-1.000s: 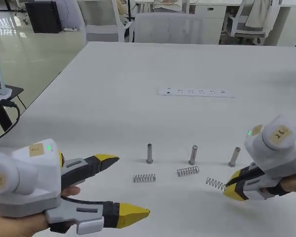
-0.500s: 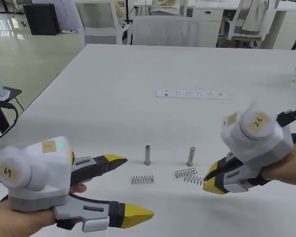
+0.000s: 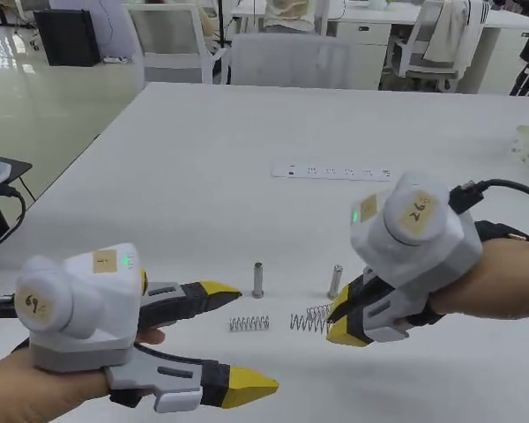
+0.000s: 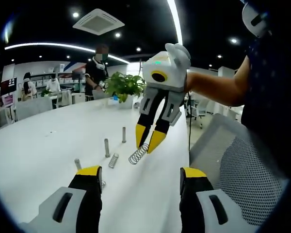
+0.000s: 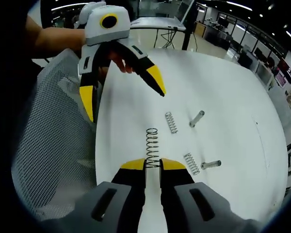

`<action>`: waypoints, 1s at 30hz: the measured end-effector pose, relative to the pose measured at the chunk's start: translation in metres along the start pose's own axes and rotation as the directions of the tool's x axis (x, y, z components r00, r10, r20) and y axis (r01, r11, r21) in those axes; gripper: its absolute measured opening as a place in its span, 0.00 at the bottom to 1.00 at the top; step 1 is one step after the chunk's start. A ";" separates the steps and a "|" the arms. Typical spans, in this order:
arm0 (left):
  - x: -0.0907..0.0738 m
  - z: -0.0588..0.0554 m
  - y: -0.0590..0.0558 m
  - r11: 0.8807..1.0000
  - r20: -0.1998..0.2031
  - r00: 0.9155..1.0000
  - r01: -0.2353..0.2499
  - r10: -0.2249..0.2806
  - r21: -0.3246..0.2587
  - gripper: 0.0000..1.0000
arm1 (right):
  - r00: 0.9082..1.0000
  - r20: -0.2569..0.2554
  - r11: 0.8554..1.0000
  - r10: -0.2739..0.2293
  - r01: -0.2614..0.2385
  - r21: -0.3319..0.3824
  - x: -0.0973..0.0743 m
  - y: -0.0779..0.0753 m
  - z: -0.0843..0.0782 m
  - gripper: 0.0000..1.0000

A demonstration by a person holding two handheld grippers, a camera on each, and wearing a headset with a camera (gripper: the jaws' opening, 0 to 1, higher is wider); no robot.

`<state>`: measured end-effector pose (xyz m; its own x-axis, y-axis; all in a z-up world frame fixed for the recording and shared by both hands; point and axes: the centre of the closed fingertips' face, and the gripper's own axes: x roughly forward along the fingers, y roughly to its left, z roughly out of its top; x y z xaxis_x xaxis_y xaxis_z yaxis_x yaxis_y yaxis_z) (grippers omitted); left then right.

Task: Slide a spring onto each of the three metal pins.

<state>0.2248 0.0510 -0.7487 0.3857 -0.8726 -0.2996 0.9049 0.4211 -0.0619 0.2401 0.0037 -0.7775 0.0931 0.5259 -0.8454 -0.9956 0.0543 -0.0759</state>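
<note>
Right now the big white table (image 3: 203, 176) has all the small parts sitting near its front edge. The left gripper (image 3: 254, 337) hangs low over the table, and its two yellow-tipped jaws stand wide apart with nothing between them. The right gripper (image 3: 342, 328) is across from it. Its jaws are pinched tight on one end of the held spring (image 5: 152, 141), which sticks straight out past the tips. In the left gripper view three metal pins stand upright in a row: the near pin (image 4: 77, 164), the middle pin (image 4: 106, 147) and the far pin (image 4: 123, 134). None of them has a spring on it yet. Two loose springs lie flat on the table, one (image 3: 249, 323) just in front of the near pin and one (image 5: 190, 163) just beside the middle pin. The held spring hangs near the middle pin, and I cannot tell if its free end touches the table. So the job looks like it is at its very first step: one spring is picked up and no pin is done. Next, I think the right gripper needs to tip the held spring so its open end points down, line it up over the top of a pin, lower it on gently, and then let go.
</note>
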 end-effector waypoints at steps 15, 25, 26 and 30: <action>0.005 0.002 -0.012 0.997 0.009 0.998 0.067 -0.067 0.049 0.33 | 0.997 0.030 0.995 0.071 -0.069 -0.071 0.000 0.019 0.016 0.08; 0.006 0.003 -0.016 0.994 0.016 0.996 0.089 -0.090 0.069 0.18 | 0.993 0.041 0.988 0.112 -0.107 -0.113 -0.001 0.029 0.021 0.08; 0.007 0.002 -0.017 0.994 0.015 0.996 0.091 -0.093 0.067 0.16 | 0.993 0.041 0.987 0.114 -0.108 -0.116 -0.001 0.029 0.021 0.08; 0.007 0.000 -0.019 0.992 0.005 0.995 0.102 -0.103 0.071 0.12 | 0.991 0.042 0.985 0.125 -0.119 -0.126 -0.001 0.031 0.022 0.08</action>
<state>0.2103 0.0363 -0.7497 0.2914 -0.9125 -0.2871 0.9501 0.3109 -0.0240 0.2090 0.0237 -0.7671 -0.0317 0.5636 -0.8254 -0.9924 -0.1161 -0.0412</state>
